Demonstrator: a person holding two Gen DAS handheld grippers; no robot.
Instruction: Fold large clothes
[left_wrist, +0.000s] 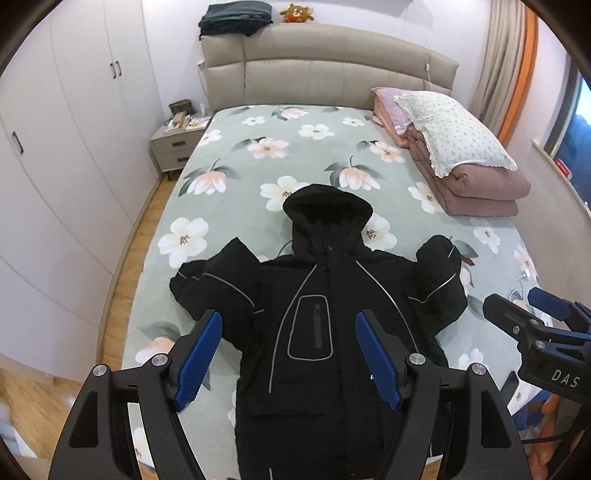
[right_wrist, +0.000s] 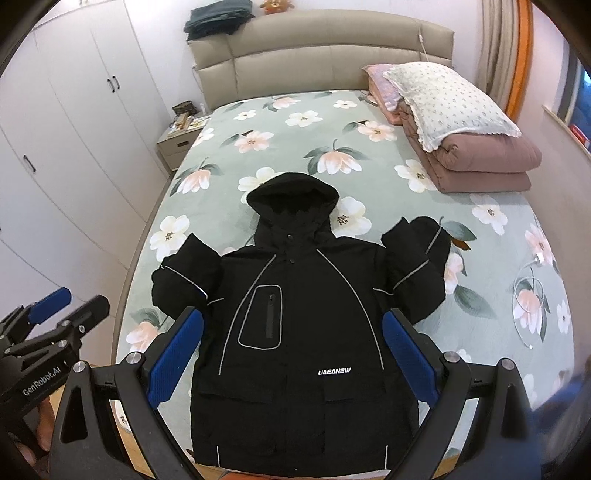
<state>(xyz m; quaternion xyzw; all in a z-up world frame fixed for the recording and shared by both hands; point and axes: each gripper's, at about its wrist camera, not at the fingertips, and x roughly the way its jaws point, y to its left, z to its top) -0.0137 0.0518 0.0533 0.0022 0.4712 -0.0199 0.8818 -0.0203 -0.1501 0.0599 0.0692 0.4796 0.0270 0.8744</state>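
You have one black hooded jacket (right_wrist: 295, 314) laid out on one bed (right_wrist: 424, 332). Jacket parts you can count: one hood, two sleeves, one outlined chest pocket, two flap pockets low on the front.

Two grippers in view: left gripper (left_wrist: 288, 354) and right gripper (right_wrist: 291, 354), each with two blue-padded jaws spread apart.

Far side of the bed: one folded pink quilt (right_wrist: 487, 162), one white pillow (right_wrist: 450, 103) on top.

One nightstand (right_wrist: 175, 146), two drawers. One plush toy (left_wrist: 296, 13) and one dark folded pile (left_wrist: 232, 16) on the headboard.

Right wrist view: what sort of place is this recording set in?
A home bedroom, most likely: a bed with a padded headboard, a bedside drawer unit, and white wardrobe doors.
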